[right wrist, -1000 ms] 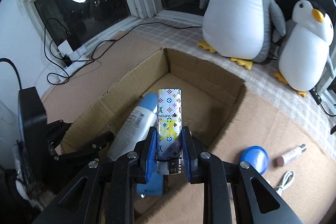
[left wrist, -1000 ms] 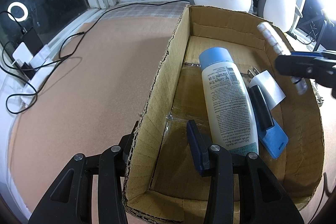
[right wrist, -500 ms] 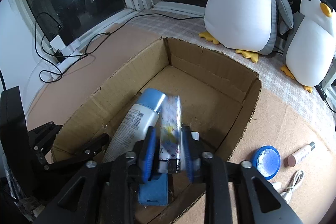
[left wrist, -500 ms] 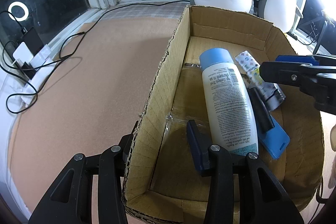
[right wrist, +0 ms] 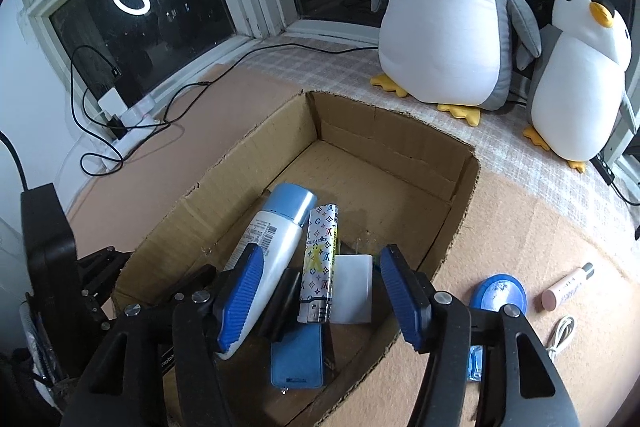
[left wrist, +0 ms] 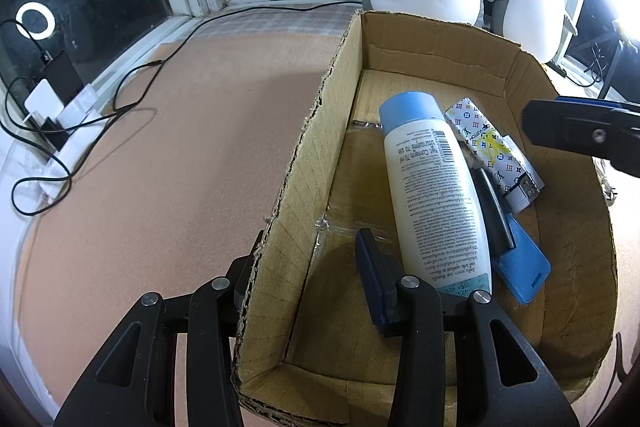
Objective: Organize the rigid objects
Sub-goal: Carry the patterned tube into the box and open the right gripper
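An open cardboard box [left wrist: 320, 131] holds a white bottle with a blue cap [left wrist: 432, 187], a patterned lighter [left wrist: 488, 147], a black bar [left wrist: 494, 211] and a blue flat case [left wrist: 520, 267]. My left gripper [left wrist: 304, 251] straddles the box's near left wall, shut on it. My right gripper [right wrist: 320, 253] hovers over the box, its jaws opening. The lighter [right wrist: 320, 259] lies free below them, between the bottle [right wrist: 272, 239] and a white plug [right wrist: 354, 283]. In the left wrist view the right gripper [left wrist: 580, 135] shows at the right edge.
To the right of the box, a round blue tin [right wrist: 498, 297], a pink tube [right wrist: 566, 287] and a white cable [right wrist: 560, 335] lie on the tan mat. Two plush penguins [right wrist: 440, 11] stand behind the box. Black cables and a power strip [right wrist: 132, 115] lie by the window at left.
The right gripper carried the lighter down into the box and opened. The lighter now lies beside the bottle. The left gripper has stayed on the box wall.
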